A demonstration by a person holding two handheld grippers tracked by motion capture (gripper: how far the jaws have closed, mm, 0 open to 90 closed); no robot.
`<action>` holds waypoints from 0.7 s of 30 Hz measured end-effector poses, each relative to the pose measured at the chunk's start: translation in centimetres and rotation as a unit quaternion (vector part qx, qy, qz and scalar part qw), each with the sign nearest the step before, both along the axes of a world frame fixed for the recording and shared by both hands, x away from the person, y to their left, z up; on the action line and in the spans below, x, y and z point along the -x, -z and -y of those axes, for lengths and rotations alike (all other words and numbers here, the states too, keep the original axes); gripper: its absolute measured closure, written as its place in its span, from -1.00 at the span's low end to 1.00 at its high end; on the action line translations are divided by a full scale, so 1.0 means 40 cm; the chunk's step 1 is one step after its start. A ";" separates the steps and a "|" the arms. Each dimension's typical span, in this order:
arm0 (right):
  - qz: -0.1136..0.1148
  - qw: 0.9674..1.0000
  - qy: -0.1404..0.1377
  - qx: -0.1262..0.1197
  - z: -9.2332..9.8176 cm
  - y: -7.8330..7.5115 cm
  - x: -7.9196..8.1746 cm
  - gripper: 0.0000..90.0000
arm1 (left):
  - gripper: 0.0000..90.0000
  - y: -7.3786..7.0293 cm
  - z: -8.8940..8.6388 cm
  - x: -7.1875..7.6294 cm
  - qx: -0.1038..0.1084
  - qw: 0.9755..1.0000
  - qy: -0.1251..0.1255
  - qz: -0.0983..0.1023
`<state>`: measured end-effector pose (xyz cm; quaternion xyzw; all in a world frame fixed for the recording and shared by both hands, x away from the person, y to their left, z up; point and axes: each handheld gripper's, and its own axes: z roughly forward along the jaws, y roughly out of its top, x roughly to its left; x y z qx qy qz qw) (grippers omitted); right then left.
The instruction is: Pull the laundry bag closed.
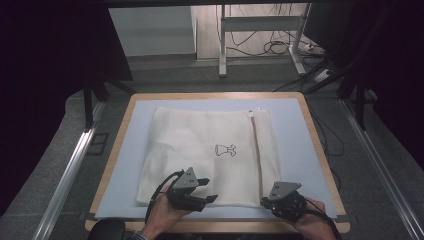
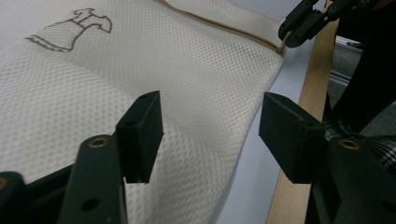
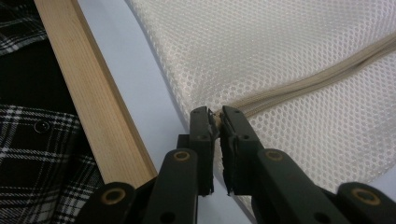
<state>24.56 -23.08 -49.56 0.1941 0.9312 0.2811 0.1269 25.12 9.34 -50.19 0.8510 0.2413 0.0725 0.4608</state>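
A cream mesh laundry bag (image 1: 210,155) lies flat on the table, with a small dress outline (image 1: 225,149) printed on it and a beige zipper (image 1: 257,150) running along its right side. My right gripper (image 1: 266,202) is at the bag's near right corner, shut on the zipper's near end (image 3: 215,120). My left gripper (image 1: 206,190) hovers open over the bag's near edge, its jaws wide apart above the mesh (image 2: 205,121) with nothing between them. In the left gripper view the right gripper (image 2: 299,28) shows at the top right corner of the bag.
The bag rests on a pale blue mat (image 1: 295,145) framed by a wooden table edge (image 1: 320,150). A plaid sleeve (image 3: 42,154) is near the front edge. Beyond the table are grey floor, metal rails (image 1: 70,170), a desk frame and cables (image 1: 270,45).
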 end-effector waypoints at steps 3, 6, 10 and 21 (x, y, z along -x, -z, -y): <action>0.001 1.000 -0.001 0.002 0.000 0.000 0.001 0.82 | 0.00 0.001 0.019 -0.003 0.001 1.000 0.009 -0.002; 0.001 1.000 -0.001 0.000 0.000 -0.001 0.001 0.83 | 0.09 0.003 0.038 -0.007 0.005 1.000 0.018 -0.005; -0.002 1.000 0.000 0.001 0.002 -0.003 0.000 0.84 | 0.18 0.009 0.067 -0.015 0.004 0.999 0.033 -0.007; -0.005 1.000 0.000 0.001 0.005 -0.005 -0.001 0.88 | 0.55 0.026 0.145 -0.032 -0.023 0.998 0.061 -0.002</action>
